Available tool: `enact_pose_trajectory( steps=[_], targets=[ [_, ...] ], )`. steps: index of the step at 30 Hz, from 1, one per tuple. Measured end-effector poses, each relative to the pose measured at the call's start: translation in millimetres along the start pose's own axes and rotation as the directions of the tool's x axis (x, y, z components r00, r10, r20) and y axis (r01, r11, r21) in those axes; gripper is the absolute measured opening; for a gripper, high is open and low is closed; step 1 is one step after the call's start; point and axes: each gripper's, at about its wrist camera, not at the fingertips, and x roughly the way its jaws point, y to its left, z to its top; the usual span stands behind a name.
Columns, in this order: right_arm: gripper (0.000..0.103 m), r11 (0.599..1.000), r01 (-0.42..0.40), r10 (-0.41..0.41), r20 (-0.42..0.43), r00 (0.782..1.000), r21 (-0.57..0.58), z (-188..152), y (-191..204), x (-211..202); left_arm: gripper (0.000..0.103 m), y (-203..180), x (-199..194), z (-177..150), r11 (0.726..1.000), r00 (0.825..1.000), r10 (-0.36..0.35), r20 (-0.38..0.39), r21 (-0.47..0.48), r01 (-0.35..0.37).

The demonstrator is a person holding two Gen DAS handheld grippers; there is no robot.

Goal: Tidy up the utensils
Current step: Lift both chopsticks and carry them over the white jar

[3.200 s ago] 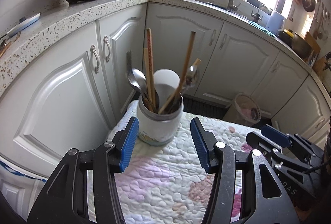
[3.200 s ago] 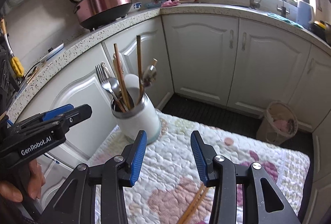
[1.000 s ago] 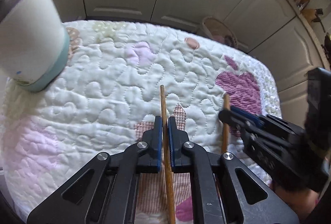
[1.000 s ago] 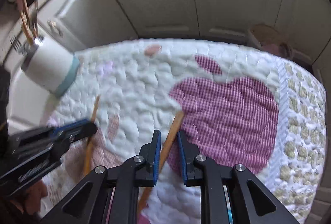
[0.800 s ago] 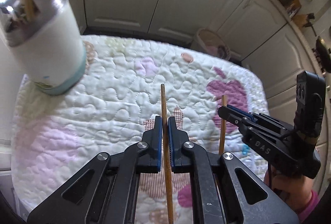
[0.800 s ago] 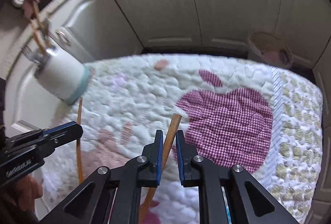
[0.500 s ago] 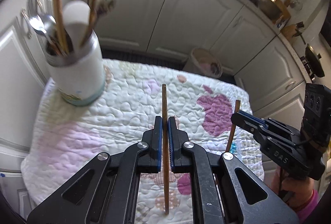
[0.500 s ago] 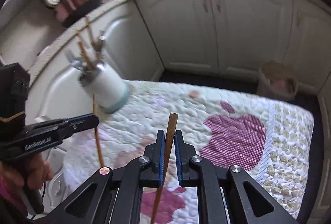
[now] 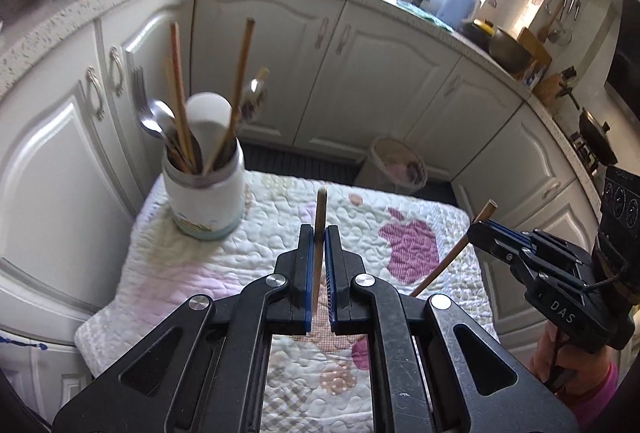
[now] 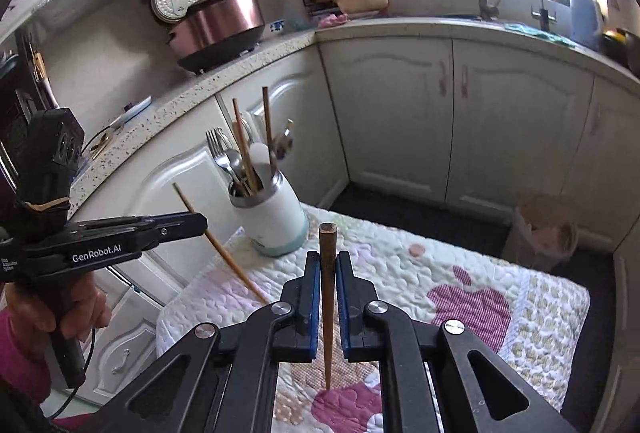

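Chopsticks are the matter at hand: 1 wooden chopstick [image 9: 319, 233] is pinched between the narrow blue pads of the left gripper [image 9: 318, 233], standing almost upright with its blunt end above the jaws. The right gripper [image 10: 328, 265] is clamped just as tightly on a second chopstick [image 10: 327, 297], thick end up and tapered tip pointing down toward the quilted cloth [image 10: 400, 273] without touching it. Both sticks are held in the air above the cloth. In the left wrist view the right gripper shows at the right edge, its stick slanting down to the left below the jaws. On the far left corner of the cloth stands the white utensil holder [image 9: 205, 201], upright, with 2 or more chopsticks, a fork, spoons and a white spatula in it. White kitchen cabinets [image 9: 372, 73] run behind, and a small waste basket [image 9: 396, 165] sits on the floor beyond the cloth.
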Motion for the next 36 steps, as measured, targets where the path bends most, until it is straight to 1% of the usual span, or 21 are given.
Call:
enact_pose_trajectory(
  steps=[7, 10, 14, 21, 25, 27, 30, 36],
  targets=[
    [0.007, 0.999, -0.002, 0.003, 0.037, 0.999, -0.045, 24, 17, -8, 0.004, 13, -27, 18, 0.999, 0.999, 0.013, 0.044, -0.035, -0.012],
    [0.007, 0.998, -0.012, 0.016, 0.055, 0.998, -0.062, 39, 27, -12, 0.004, 19, -41, 30, 0.999, 0.997, 0.035, 0.068, -0.042, -0.032],
    [0.007, 0.996, -0.031, 0.04, 0.097, 0.995, -0.085, 67, 45, -18, 0.004, 29, -66, 51, 0.997, 0.992, 0.06, 0.109, -0.052, -0.054],
    [0.007, 0.992, -0.035, 0.055, 0.163, 0.985, -0.122, 117, 75, -16, 0.004, 51, -98, 83, 0.992, 0.977, 0.109, 0.182, -0.088, -0.094],
    [0.007, 0.99, -0.027, 0.053, 0.188, 0.981, -0.142, 141, 91, -8, 0.004, 64, -103, 101, 0.987, 0.969, 0.135, 0.206, -0.111, -0.114],
    [0.007, 0.989, -0.034, 0.062, 0.193, 0.979, -0.143, 151, 97, -1, 0.004, 70, -101, 109, 0.985, 0.965, 0.151, 0.212, -0.12, -0.128],
    [0.007, 0.987, -0.023, 0.054, 0.199, 0.978, -0.157, 161, 104, 11, 0.004, 77, -97, 118, 0.981, 0.961, 0.17, 0.217, -0.127, -0.145],
    [0.007, 0.987, -0.044, 0.073, 0.185, 0.98, -0.156, 174, 111, 41, 0.004, 88, -76, 126, 0.977, 0.964, 0.192, 0.186, -0.134, -0.168]
  ],
)
